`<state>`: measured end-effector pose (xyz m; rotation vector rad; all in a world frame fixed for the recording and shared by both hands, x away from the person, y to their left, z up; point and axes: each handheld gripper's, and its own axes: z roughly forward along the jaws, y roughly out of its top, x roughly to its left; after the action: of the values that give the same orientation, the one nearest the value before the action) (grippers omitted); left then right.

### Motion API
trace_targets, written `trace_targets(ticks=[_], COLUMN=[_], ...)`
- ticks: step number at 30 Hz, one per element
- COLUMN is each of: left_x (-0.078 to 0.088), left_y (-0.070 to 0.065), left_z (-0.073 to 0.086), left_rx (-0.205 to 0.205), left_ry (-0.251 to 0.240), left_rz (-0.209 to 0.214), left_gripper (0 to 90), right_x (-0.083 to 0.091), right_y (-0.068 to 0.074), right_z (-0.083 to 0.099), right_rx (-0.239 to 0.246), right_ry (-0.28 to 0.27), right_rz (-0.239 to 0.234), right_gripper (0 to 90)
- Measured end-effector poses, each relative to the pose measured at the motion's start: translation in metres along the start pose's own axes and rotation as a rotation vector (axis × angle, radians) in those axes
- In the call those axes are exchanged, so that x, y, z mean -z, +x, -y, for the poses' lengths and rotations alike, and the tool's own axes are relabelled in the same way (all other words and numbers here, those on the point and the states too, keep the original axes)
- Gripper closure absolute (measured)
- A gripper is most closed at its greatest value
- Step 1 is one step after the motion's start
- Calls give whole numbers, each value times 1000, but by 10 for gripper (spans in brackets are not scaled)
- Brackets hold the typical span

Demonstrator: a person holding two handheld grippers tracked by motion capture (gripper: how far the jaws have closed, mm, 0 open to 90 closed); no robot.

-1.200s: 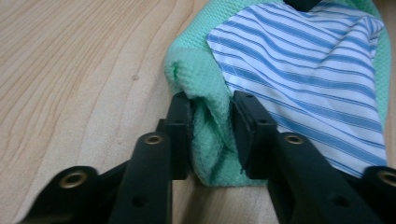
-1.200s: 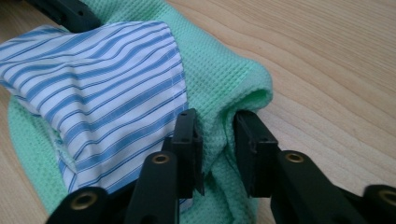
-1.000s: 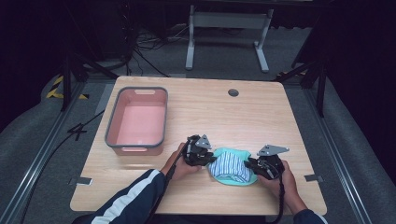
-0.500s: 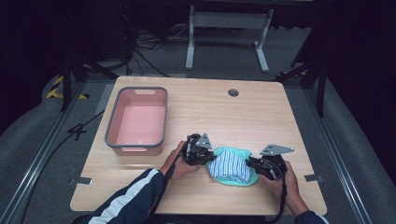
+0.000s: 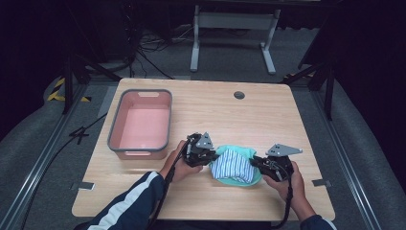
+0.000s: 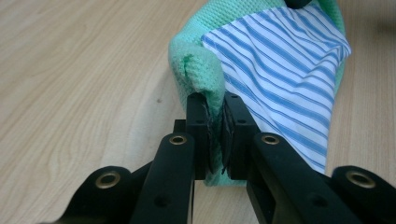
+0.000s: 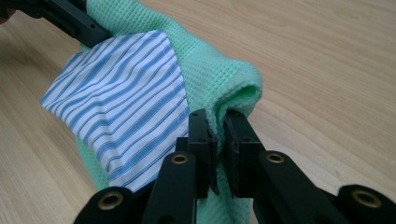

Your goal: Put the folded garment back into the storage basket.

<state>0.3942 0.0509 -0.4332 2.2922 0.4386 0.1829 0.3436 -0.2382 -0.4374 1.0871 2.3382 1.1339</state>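
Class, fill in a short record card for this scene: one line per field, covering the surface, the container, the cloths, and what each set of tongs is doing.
Surface: wooden table
Container: pink bin, grey rim, at table's left
Cloths: green waffle cloth with blue-and-white striped cloth lying on it
Left tongs: shut on the green cloth's folded edge
Right tongs: shut on the green cloth's opposite edge
Cloth position: between the two hands, near the table's front edge

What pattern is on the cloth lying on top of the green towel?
Blue and white stripes on the striped cloth, atop the green towel; clearest in the left gripper view.
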Motion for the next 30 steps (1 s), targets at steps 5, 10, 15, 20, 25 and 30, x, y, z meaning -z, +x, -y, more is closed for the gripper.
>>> trace_targets(ticks=[5, 10, 15, 20, 25, 30], left_x=[10, 23, 36, 49, 60, 70], left_y=[1, 5, 8, 12, 15, 20], left_z=[-3, -6, -6, -7, -6, -3], left_rx=[-12, -14, -9, -6, 11, 31], left_ry=[-13, -40, -62, -79, -93, -108], left_rz=[-25, -45, -74, -85, -103, -118], left_gripper=[831, 830, 831, 831, 831, 831], right_x=[1, 1, 0, -3, -3, -2], right_y=[5, 9, 13, 20, 25, 31], right_z=[-10, -21, -30, -39, -49, -63], right_rx=[8, 20, 31, 48, 49, 72], right_ry=[-22, -43, -60, -64, -81, -95], right_rz=[-2, -2, -7, -13, -22, -24], right_gripper=[819, 819, 819, 819, 819, 820])
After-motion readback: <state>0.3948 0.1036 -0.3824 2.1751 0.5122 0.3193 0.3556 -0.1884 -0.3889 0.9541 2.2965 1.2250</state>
